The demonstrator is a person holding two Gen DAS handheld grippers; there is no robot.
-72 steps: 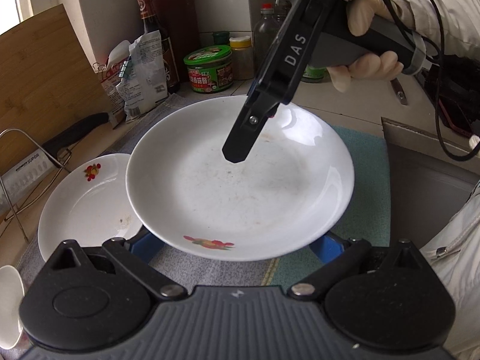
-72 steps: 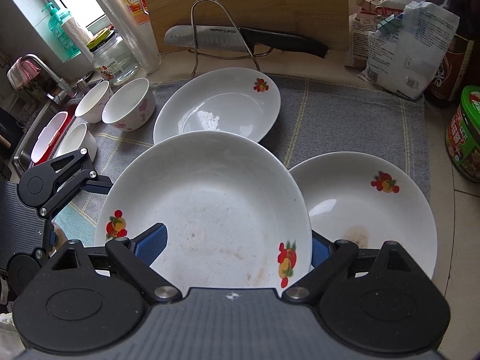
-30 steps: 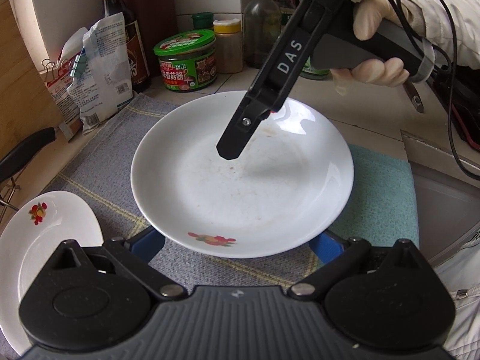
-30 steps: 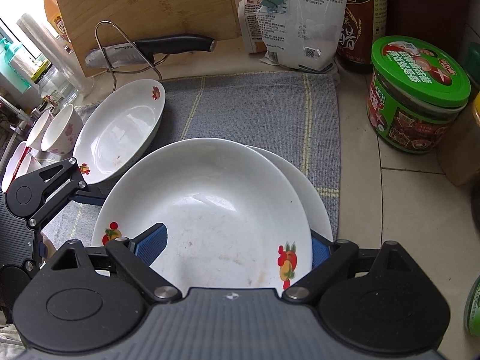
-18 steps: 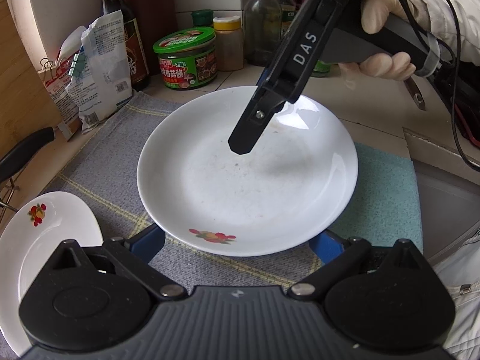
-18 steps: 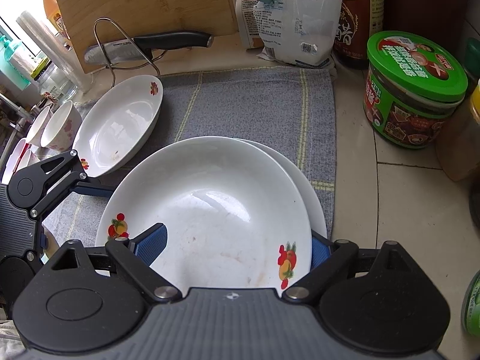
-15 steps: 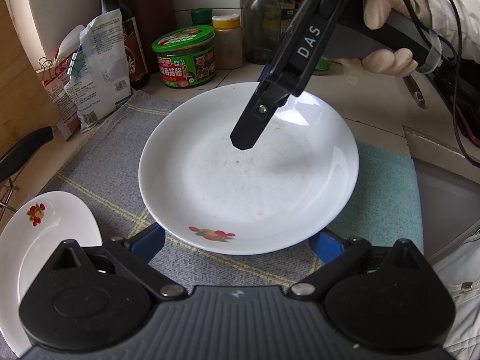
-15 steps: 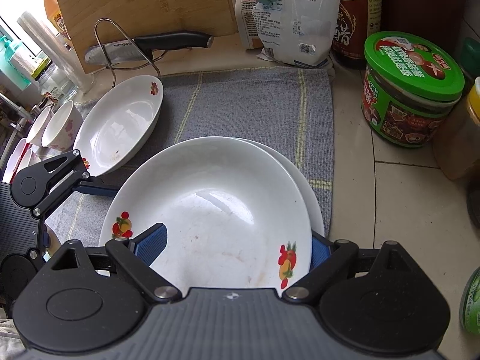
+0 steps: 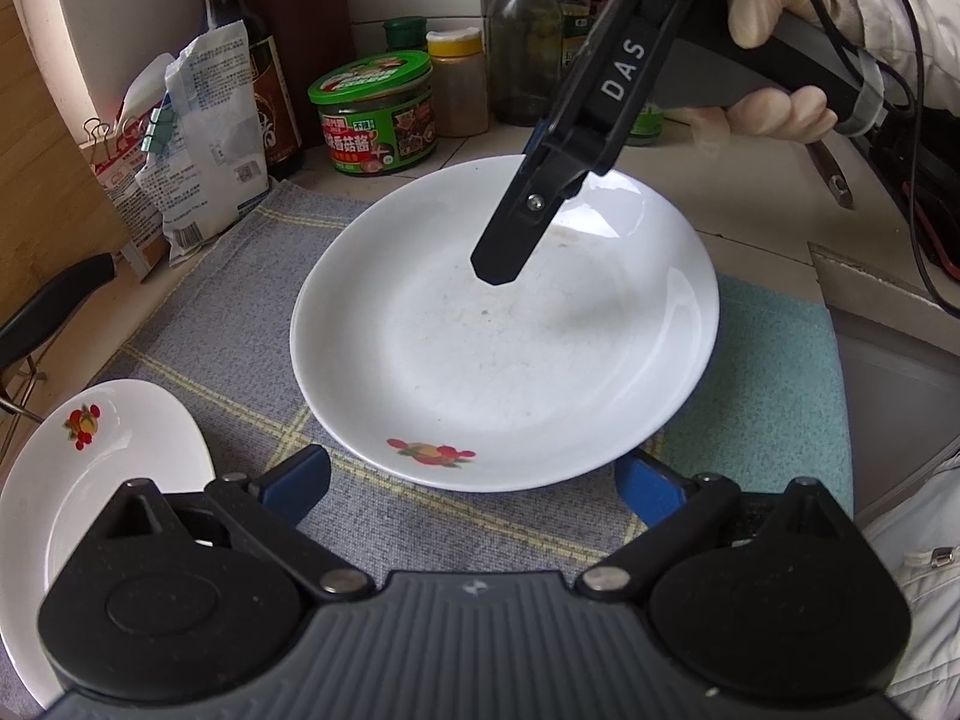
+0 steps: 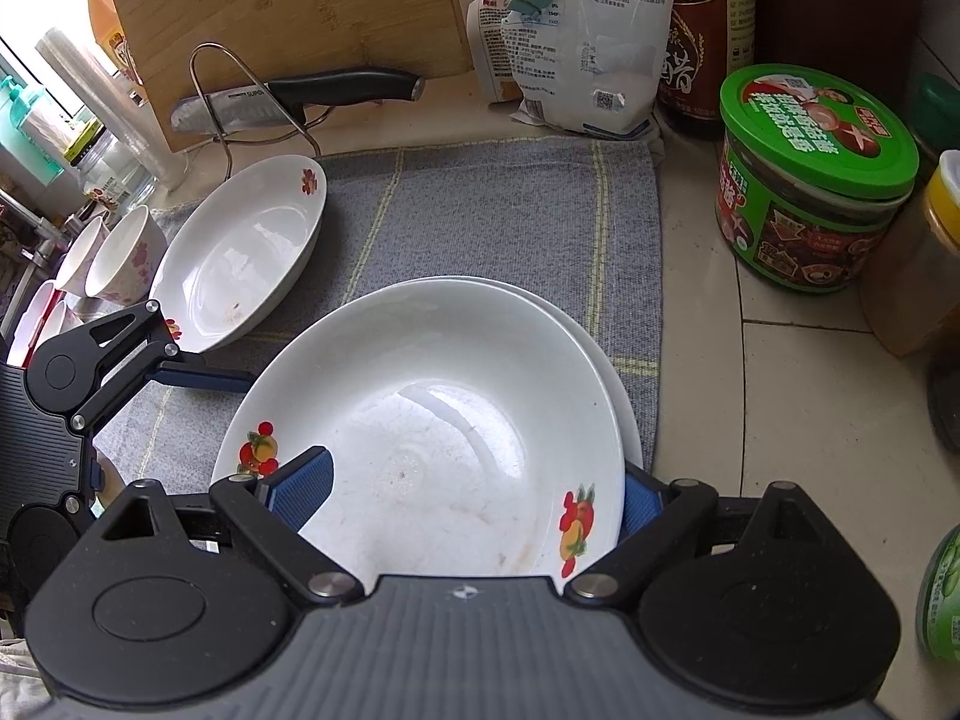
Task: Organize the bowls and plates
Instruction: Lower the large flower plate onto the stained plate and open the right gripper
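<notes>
A white plate with fruit motifs (image 9: 510, 360) (image 10: 432, 420) is carried by my right gripper (image 10: 468, 495), which is shut on it. One finger (image 9: 528, 210) reaches over its inside and the other pad sits under the right rim. It lies over a second white plate (image 10: 624, 420), offset to the left; I cannot tell whether they touch. My left gripper (image 9: 471, 483) is open at the plate's near rim, with a strip of mat showing beside its left pad. A third plate (image 10: 240, 258) (image 9: 90, 480) lies to the left, with bowls (image 10: 126, 258) beyond it.
The plates sit on a grey mat (image 10: 492, 210) beside a teal cloth (image 9: 780, 372). A green-lidded jar (image 10: 816, 180), bottles and a clipped bag (image 10: 588, 42) stand behind. A knife on a wire rack (image 10: 288, 96) leans by a wooden board (image 10: 288, 0). A gloved hand (image 9: 774, 114) holds the right gripper.
Both grippers carried the plate to the right, from above the left plates to over the right-hand one. Lately the plate and the right gripper edged slightly away from the left gripper.
</notes>
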